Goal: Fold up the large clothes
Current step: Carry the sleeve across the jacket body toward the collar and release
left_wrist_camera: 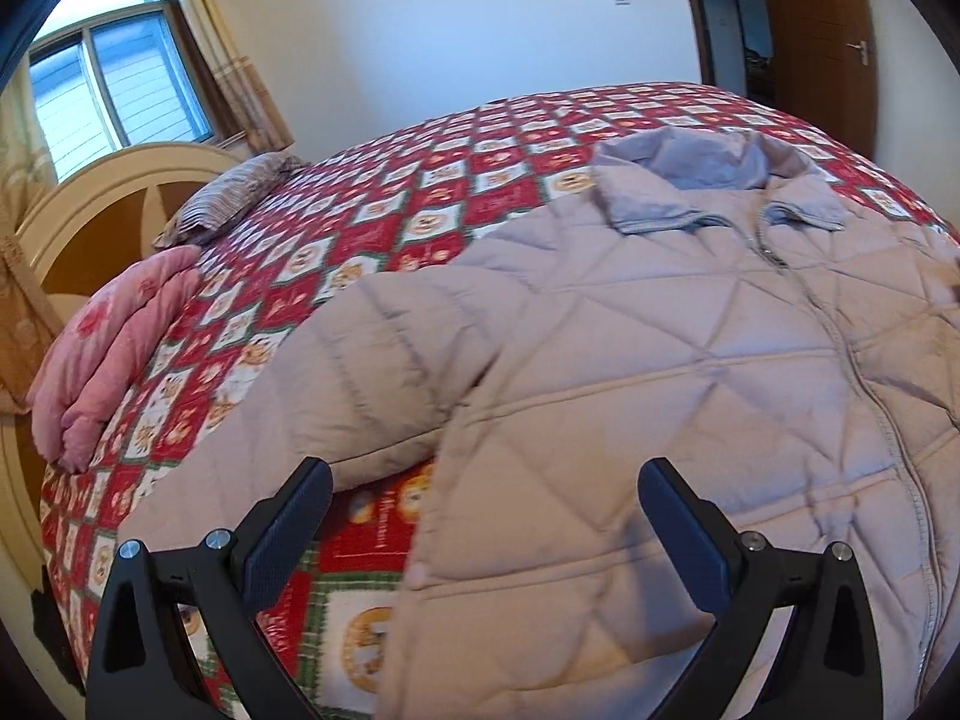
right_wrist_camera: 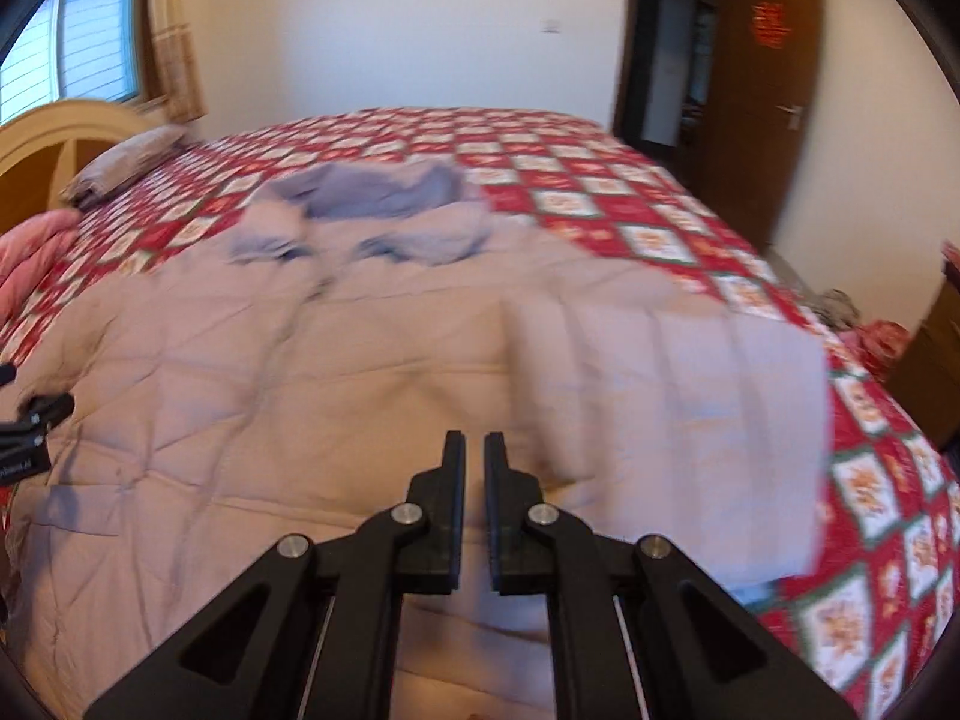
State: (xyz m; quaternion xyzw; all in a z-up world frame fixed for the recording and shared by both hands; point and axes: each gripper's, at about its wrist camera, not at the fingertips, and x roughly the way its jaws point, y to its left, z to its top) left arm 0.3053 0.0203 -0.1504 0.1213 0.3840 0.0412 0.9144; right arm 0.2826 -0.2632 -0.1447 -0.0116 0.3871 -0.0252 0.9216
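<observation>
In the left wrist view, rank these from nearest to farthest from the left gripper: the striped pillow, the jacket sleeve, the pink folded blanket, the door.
From the left gripper:
1. Jacket sleeve, just ahead, lying on the bed.
2. Pink folded blanket, left edge of the bed.
3. Striped pillow, upper left by the headboard.
4. Door, far right, beyond the bed.

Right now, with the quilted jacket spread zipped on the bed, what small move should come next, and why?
Probably lower the open left gripper onto the left sleeve and close on it. That sleeve lies out to the side on the bedspread, unfolded. The right sleeve seems to lie across the jacket front already, though that view is blurred, and the right gripper is shut on nothing.
</observation>
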